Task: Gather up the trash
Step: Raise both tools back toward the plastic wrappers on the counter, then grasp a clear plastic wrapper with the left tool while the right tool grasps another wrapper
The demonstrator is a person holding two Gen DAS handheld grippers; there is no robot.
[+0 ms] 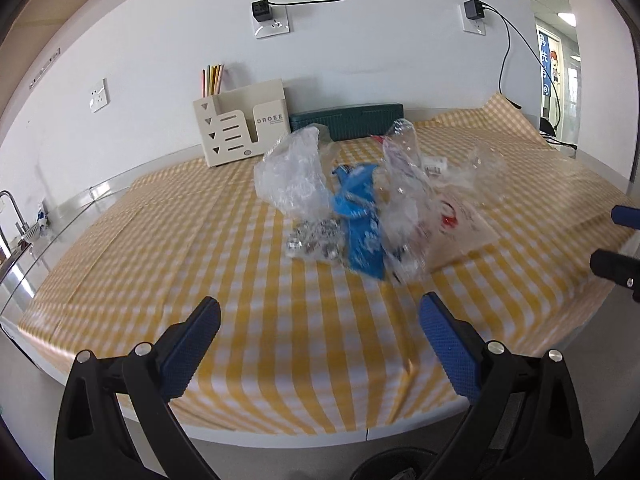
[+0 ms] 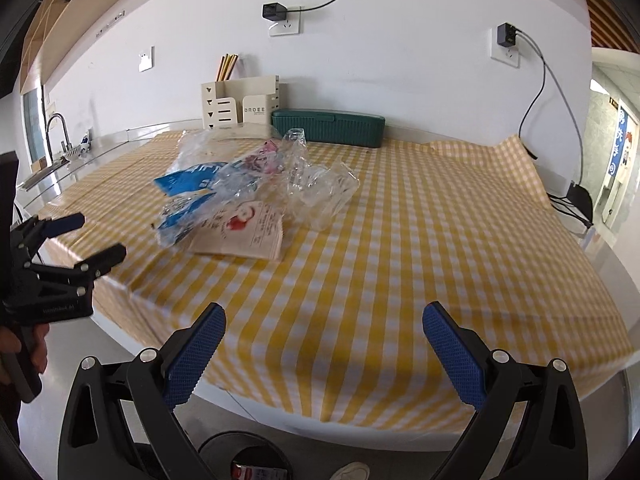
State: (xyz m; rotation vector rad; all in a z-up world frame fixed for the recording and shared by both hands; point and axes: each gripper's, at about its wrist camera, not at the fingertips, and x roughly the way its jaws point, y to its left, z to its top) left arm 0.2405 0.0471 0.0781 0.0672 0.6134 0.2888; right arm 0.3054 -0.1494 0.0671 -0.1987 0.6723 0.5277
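A heap of trash lies mid-table on the yellow checked cloth: crumpled clear plastic bags, a blue wrapper, small foil pieces and a beige paper packet with red print. In the right wrist view the same heap shows as a clear bag, the blue wrapper and the packet. My left gripper is open and empty, short of the heap. My right gripper is open and empty, near the table's front edge. The left gripper also shows in the right wrist view, open.
A beige desk organiser with pencils and a green box stand against the back wall. A sink with a tap is at far left. A round dark bin sits on the floor below the table's front edge. Cables hang from wall sockets.
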